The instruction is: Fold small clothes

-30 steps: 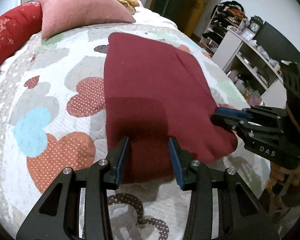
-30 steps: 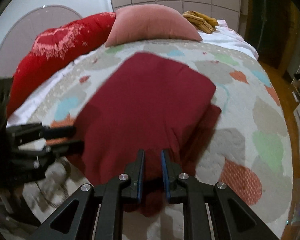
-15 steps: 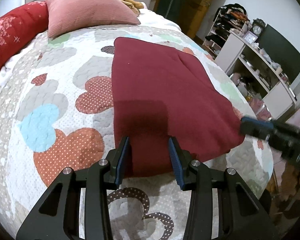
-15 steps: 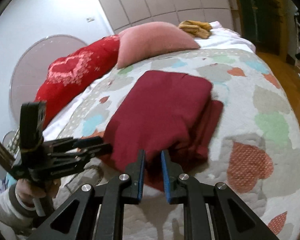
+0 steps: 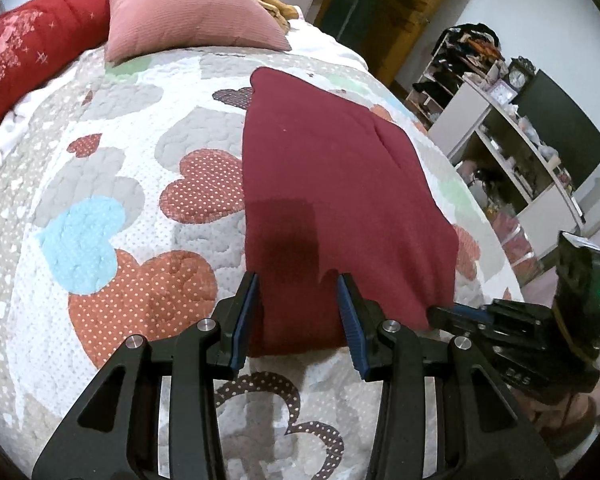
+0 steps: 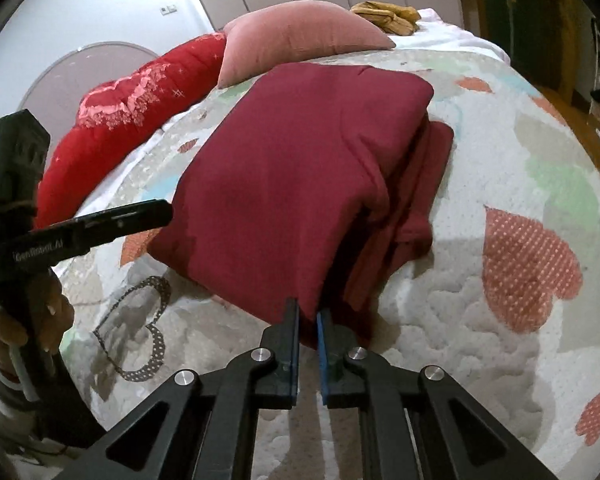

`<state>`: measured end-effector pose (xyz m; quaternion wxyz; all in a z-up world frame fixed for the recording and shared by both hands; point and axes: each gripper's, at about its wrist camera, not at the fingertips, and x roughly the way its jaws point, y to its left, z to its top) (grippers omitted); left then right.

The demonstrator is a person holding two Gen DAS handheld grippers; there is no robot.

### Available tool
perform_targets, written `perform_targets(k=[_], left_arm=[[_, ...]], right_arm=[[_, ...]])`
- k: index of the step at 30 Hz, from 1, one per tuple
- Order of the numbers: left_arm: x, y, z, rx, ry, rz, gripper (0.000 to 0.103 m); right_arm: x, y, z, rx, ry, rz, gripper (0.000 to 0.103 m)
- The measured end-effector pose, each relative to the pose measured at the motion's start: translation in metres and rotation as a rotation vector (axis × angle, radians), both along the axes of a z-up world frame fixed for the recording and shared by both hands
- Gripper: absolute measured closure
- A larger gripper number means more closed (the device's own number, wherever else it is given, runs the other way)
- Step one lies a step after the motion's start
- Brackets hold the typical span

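Note:
A folded maroon garment (image 5: 332, 184) lies flat on the heart-patterned quilt (image 5: 100, 184). In the right wrist view the maroon garment (image 6: 300, 168) shows stacked layers, with a lower layer sticking out to the right. My left gripper (image 5: 297, 280) is open, its jaws spread over the garment's near edge without pressing it. My right gripper (image 6: 307, 310) is closing its jaws, and its pads pinch the garment's near corner. The right gripper (image 5: 440, 312) meets that corner at lower right in the left wrist view. The left gripper (image 6: 162, 212) reaches in from the left in the right wrist view.
A pink pillow (image 5: 188, 12) and a red cushion (image 5: 32, 64) lie at the bed's head, with a yellow cloth (image 6: 384, 16) behind them. White shelves (image 5: 520, 152) full of small items stand past the bed's right edge. A hand (image 6: 24, 320) holds the left gripper's handle.
My right gripper swung in to the garment's near right corner and its jaws narrowed onto the fabric. The left gripper stays spread over the near edge, barely shifted.

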<state>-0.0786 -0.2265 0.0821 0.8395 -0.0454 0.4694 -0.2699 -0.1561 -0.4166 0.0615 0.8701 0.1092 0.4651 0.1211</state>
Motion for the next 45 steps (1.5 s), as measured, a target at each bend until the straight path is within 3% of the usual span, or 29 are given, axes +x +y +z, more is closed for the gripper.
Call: perform_targets(k=[3,5,7,9,14,20,24,29,31,34,37,45], left_arm=[[0.007,0.002,0.002,-0.015,0.006,0.003,0.064],[0.012,0.002,0.002,-0.031,0.016,0.005,0.058],[0.019,0.003,0.003,-0.061,0.025,0.014,0.041],[0.026,0.005,0.006,-0.113,0.026,0.031,0.036],[0.046,-0.001,0.005,-0.132,0.057,0.037,0.036],[0.071,-0.006,-0.017,-0.133,0.129,0.028,0.036],[0.082,-0.006,-0.032,-0.187,0.173,0.037,0.024],[0.083,-0.014,-0.037,-0.189,0.154,0.034,0.019],[0.081,-0.019,-0.036,-0.174,0.141,0.027,0.019],[0.073,-0.025,-0.03,-0.173,0.112,-0.016,0.034],[0.064,-0.021,-0.019,-0.152,0.079,-0.024,0.044],[0.021,0.04,0.015,-0.158,0.058,0.023,0.046]], right_arm=[[-0.003,-0.005,0.016,0.02,-0.027,-0.006,0.094],[-0.006,-0.012,0.03,0.048,-0.06,-0.031,0.084],[-0.01,-0.017,0.041,0.051,-0.092,-0.067,0.053],[-0.007,-0.022,0.053,0.04,-0.133,-0.13,0.041],[0.025,-0.034,0.052,0.081,-0.125,-0.207,0.035],[0.072,-0.054,0.011,0.159,-0.015,-0.27,0.034],[0.081,-0.067,-0.01,0.232,-0.001,-0.277,0.02],[0.091,-0.072,-0.027,0.35,-0.022,-0.236,0.02],[0.094,-0.066,-0.025,0.35,-0.025,-0.218,0.034],[0.096,-0.06,-0.02,0.342,-0.038,-0.215,0.051],[0.091,-0.052,-0.006,0.3,-0.06,-0.207,0.06],[0.061,-0.003,0.035,0.316,-0.09,-0.091,0.061]])
